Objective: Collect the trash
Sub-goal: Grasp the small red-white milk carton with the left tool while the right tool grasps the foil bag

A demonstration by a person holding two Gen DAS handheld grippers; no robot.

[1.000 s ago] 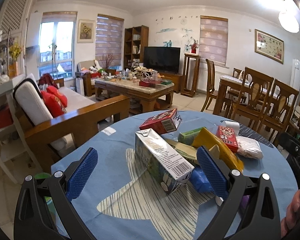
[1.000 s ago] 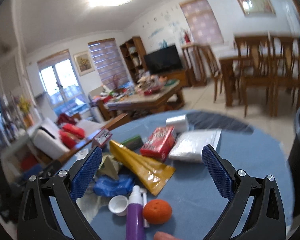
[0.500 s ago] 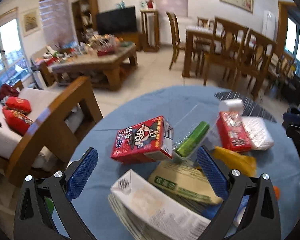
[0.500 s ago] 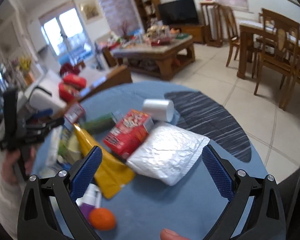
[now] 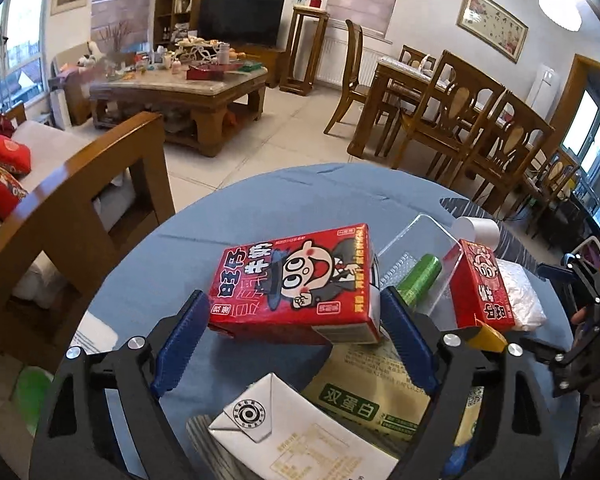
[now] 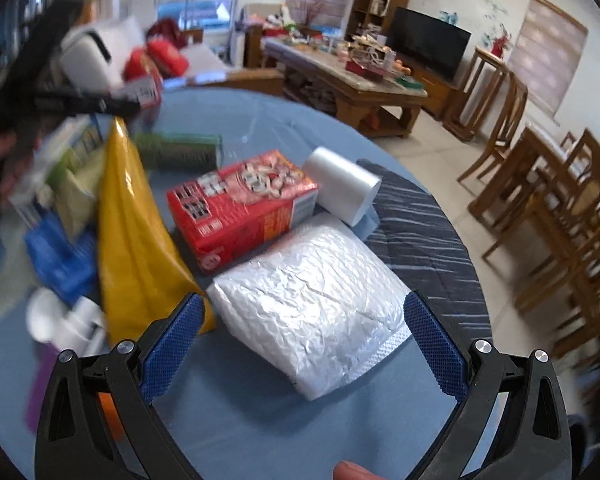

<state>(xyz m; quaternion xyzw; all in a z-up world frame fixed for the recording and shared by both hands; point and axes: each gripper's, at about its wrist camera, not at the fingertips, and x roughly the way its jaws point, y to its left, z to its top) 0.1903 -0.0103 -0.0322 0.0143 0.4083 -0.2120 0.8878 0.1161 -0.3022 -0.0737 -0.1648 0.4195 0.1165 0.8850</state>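
Trash lies on a round table with a blue cloth (image 5: 172,264). My left gripper (image 5: 292,340) is open, its blue pads on either side of a red cartoon carton (image 5: 296,280); I cannot tell whether they touch it. A white carton (image 5: 300,436) and a green packet (image 5: 372,396) lie below it. My right gripper (image 6: 300,340) is open around a silver bubble mailer (image 6: 312,304), just above the table. Behind the mailer lie a second red carton (image 6: 240,208), a white roll (image 6: 340,188) and a yellow bag (image 6: 136,240).
A clear plastic tray (image 5: 420,256) holds a green tube (image 5: 418,280). A dark striped mat (image 6: 420,236) lies on the table's right. A wooden sofa arm (image 5: 72,208) stands left of the table, with dining chairs (image 5: 460,132) beyond on the right. An orange (image 6: 110,412) and a purple bottle (image 6: 40,392) lie near my right gripper.
My left gripper moved forward and narrowed around the red cartoon carton. My right gripper moved forward and down until its fingers flank the silver mailer.
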